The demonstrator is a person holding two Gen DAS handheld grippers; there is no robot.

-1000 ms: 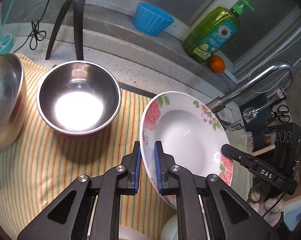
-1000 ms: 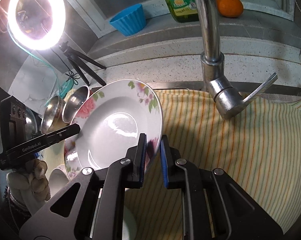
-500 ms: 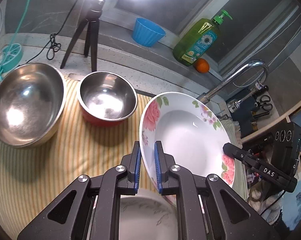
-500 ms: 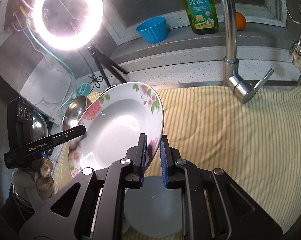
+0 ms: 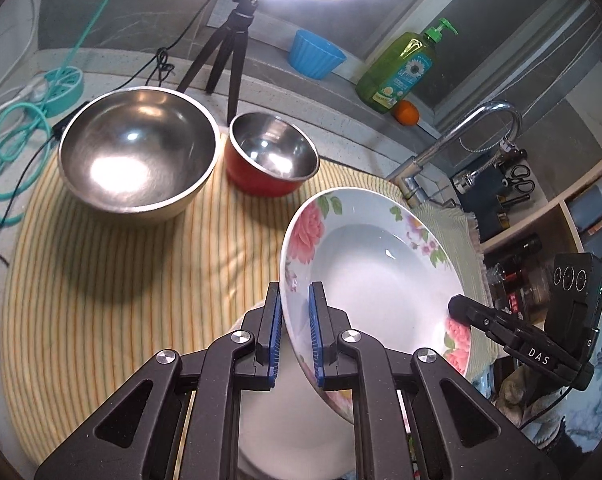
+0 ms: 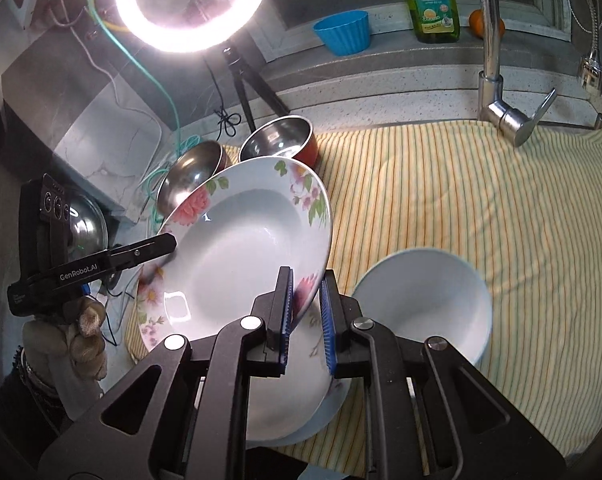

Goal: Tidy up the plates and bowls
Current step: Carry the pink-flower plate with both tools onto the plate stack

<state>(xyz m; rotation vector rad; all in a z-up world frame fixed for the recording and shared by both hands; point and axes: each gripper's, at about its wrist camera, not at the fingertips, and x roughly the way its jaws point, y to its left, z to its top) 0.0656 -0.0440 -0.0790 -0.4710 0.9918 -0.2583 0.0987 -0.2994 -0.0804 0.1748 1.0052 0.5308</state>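
2 grippers, left gripper (image 5: 294, 330) and right gripper (image 6: 305, 314), clamp opposite rims of the glossy floral plate (image 5: 377, 276), tilted above the striped cloth (image 5: 101, 280). Since 1 second ago, more cloth shows around the plate. Only the right view shows the white bowl (image 6: 425, 304) beside the plate.

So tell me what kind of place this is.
Most likely a home kitchen counter at the sink: a chrome faucet rises behind the striped cloth, a green dish soap bottle stands on the ledge, and steel bowls sit nearby.
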